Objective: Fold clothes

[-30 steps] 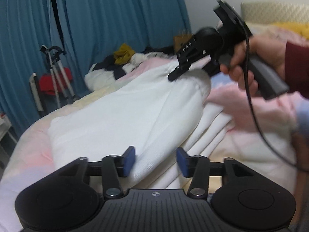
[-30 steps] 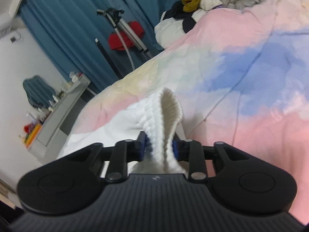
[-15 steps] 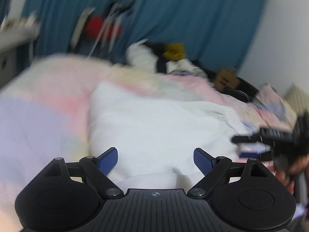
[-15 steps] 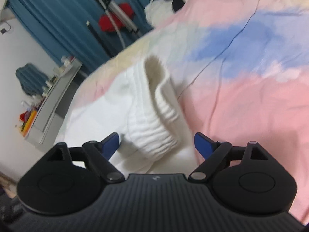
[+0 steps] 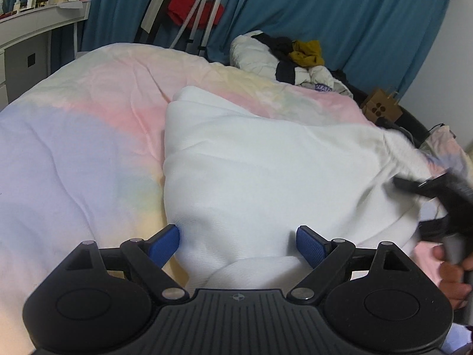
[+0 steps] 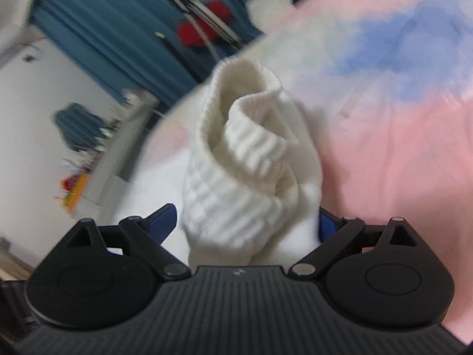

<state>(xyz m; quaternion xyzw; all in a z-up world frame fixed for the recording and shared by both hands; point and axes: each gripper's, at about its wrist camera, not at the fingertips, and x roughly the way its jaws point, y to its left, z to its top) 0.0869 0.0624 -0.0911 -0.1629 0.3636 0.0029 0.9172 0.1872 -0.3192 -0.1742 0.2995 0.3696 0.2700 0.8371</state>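
Two handheld grippers work over one white knitted sweater [image 5: 266, 171], which lies partly folded on the pastel pink, blue and yellow quilt [image 5: 74, 153], its body spread flat and its ribbed cuff [image 6: 251, 159] bunched up at the near-right edge of the garment.

Risk 1 — cuff snag. The right gripper [image 6: 248, 222] has its jaws opening, with the ribbed cuff between the blue pads; the cloth appears to touch the right pad while the left pad stands clear. If the gripper pulls away before the knit drops free, the ribbing is likely to drag and undo the sleeve fold.

Risk 2 — fold collapse. The cuff stands up in a loose roll rather than lying flat. Left so, it will probably slump sideways off the sweater body and onto the quilt.

Risk 3 — double-layer pinch. The left gripper [image 5: 238, 242] is spread wide, its pads on either side of a thick hump at the sweater's near edge without pressing it. Closing here could catch several layers, or the quilt beneath.

Pose: the left gripper points downward over the sweater's near edge, level in roll. The right gripper, seen blurred at the sweater's right edge with a hand [image 5: 452, 278] on its handle, points shallowly down across the garment.
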